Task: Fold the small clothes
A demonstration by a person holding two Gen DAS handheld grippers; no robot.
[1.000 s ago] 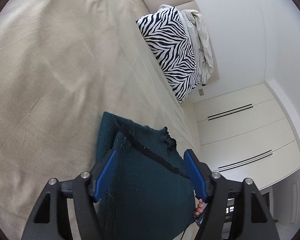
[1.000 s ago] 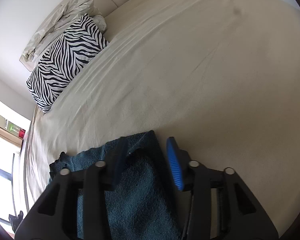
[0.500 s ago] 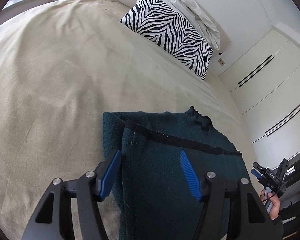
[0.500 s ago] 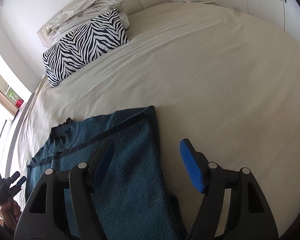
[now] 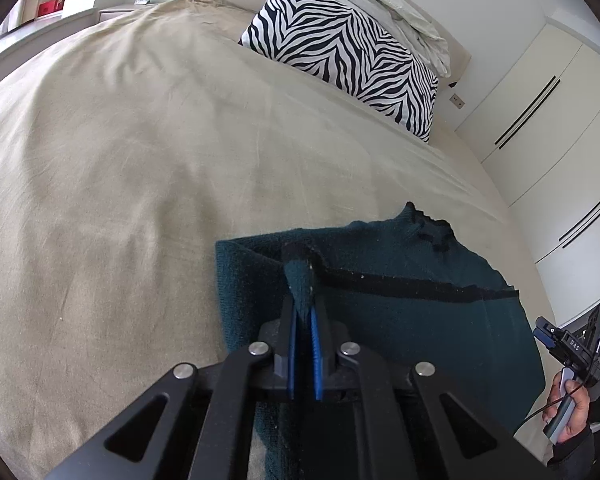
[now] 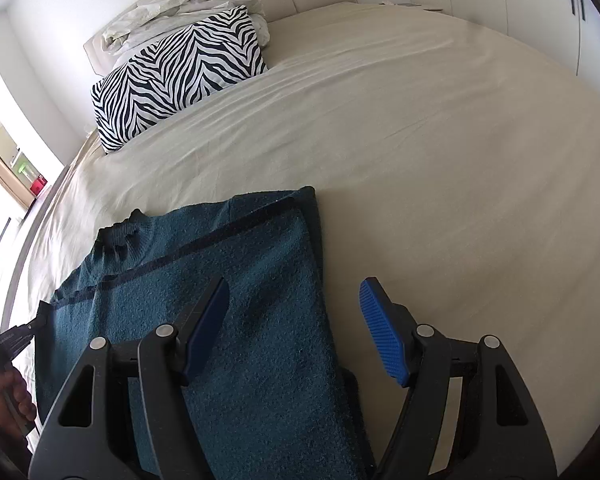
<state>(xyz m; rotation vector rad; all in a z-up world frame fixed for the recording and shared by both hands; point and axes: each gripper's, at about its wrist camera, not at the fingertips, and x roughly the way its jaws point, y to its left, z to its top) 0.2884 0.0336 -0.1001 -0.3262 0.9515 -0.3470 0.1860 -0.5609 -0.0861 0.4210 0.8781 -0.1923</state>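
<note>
A dark teal knitted sweater (image 5: pixel 412 320) with a black stripe lies partly folded on the beige bed; it also shows in the right wrist view (image 6: pixel 240 280). My left gripper (image 5: pixel 303 316) is shut on a pinched fold of the sweater near its left edge. My right gripper (image 6: pixel 296 324) is open, its jaws wide apart, over the sweater's right folded edge, with one blue pad (image 6: pixel 380 332) above the sheet. It holds nothing.
The beige bed sheet (image 5: pixel 140 160) spreads all around the sweater. A zebra-print pillow (image 5: pixel 340 52) and a crumpled white duvet (image 6: pixel 188 12) lie at the headboard. White wardrobes (image 5: pixel 560 128) stand to the right. The person's hand (image 5: pixel 568 412) holds the other gripper.
My left gripper has closed from wide open onto a fold of the sweater. My right gripper stayed open and pulled back slightly over the right edge.
</note>
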